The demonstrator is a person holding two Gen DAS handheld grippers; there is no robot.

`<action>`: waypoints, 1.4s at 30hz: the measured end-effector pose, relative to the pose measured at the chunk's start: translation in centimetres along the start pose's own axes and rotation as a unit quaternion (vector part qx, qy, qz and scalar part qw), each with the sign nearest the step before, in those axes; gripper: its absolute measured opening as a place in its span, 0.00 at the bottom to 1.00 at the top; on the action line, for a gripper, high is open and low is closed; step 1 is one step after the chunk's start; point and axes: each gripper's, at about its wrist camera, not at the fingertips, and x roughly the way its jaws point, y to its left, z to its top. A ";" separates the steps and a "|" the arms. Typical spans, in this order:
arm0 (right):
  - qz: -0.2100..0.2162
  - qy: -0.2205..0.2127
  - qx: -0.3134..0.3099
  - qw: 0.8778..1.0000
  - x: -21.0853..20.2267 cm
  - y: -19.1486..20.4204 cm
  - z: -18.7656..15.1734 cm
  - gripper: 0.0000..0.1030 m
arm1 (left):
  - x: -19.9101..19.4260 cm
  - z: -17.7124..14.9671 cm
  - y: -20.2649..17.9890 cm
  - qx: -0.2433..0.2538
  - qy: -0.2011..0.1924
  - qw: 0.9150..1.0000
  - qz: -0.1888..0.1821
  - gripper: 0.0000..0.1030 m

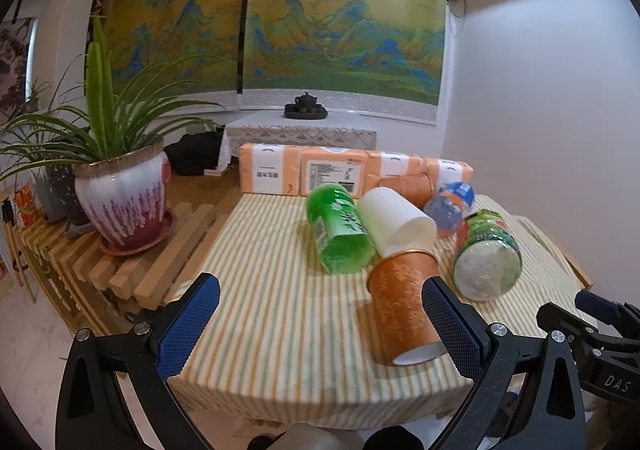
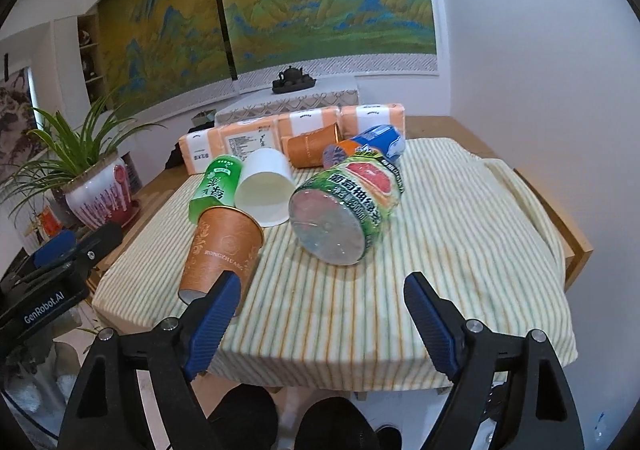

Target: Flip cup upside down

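An orange paper cup (image 1: 404,310) (image 2: 224,250) lies on its side on the striped cloth, base toward me, gold rim pointing away. A white paper cup (image 1: 394,224) (image 2: 265,186) lies on its side behind it, mouth facing the right wrist camera. Another orange cup (image 1: 406,186) (image 2: 314,148) lies further back. My left gripper (image 1: 320,326) is open and empty; its right finger overlaps the near orange cup's base in the left wrist view. My right gripper (image 2: 320,314) is open and empty, its left finger just in front of that cup's base.
A green bottle (image 1: 338,234), a grapefruit-label bottle (image 1: 486,262) (image 2: 344,206) and a blue-label bottle (image 1: 450,208) lie among the cups. Orange tissue packs (image 1: 332,172) line the back. A potted plant (image 1: 122,206) stands left on wooden slats. The table (image 2: 576,246) edge is right.
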 end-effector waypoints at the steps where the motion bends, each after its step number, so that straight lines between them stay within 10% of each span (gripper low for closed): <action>1: -0.001 -0.002 0.001 1.000 -0.1 -0.1 0.0 0.79 | 0.0 -0.1 -0.3 0.003 0.000 1.000 -0.002 0.99; 35: -0.021 -0.019 0.037 0.999 -1.1 -3.3 -0.9 0.87 | 5.0 -4.0 -5.7 0.028 0.053 0.998 -0.034 0.99; 42: -0.015 -0.014 0.043 0.999 -0.9 -3.4 -0.8 0.87 | 5.6 -4.9 -6.5 0.041 0.061 0.997 -0.039 0.78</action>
